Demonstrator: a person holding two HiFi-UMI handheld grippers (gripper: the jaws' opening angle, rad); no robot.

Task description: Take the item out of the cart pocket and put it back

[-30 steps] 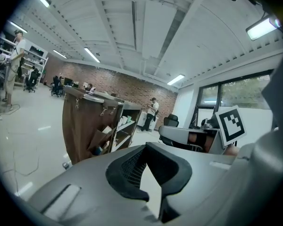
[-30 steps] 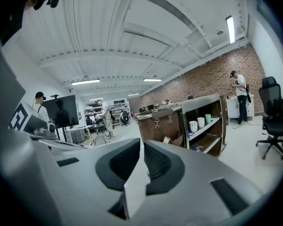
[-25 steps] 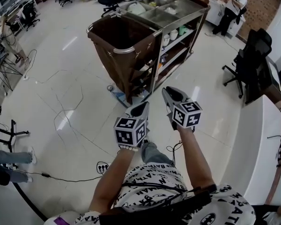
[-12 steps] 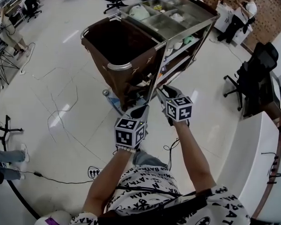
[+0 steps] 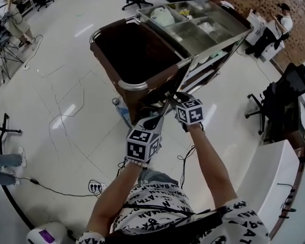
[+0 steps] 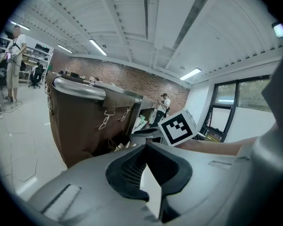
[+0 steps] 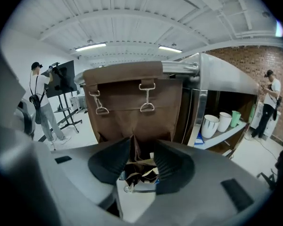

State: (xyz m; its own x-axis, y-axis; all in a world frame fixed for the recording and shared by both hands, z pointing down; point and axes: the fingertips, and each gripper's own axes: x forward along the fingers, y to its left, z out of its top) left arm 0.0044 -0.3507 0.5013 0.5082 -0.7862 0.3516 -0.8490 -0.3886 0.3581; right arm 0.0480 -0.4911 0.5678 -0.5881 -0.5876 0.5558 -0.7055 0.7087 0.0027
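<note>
The cart's brown bag hangs from a steel frame, and a low pocket on its side faces me. Brown paper packets and a clear bottle end stick out of that pocket. My right gripper is open right in front of it; the packets show in the gap beyond the pads, untouched. In the head view the right gripper reaches the bag's near corner. My left gripper hangs lower and to the left, shut and empty, with its tips pointing past the bag.
The cart's steel top holds trays, and white cups stand on its shelf. A bottle lies on the floor by the cart. Office chairs, a white counter, floor cables with a power strip, and people surround the area.
Both grippers have moved forward to the cart. The right gripper now sits at the bag's side pocket; the left trails just behind it.
</note>
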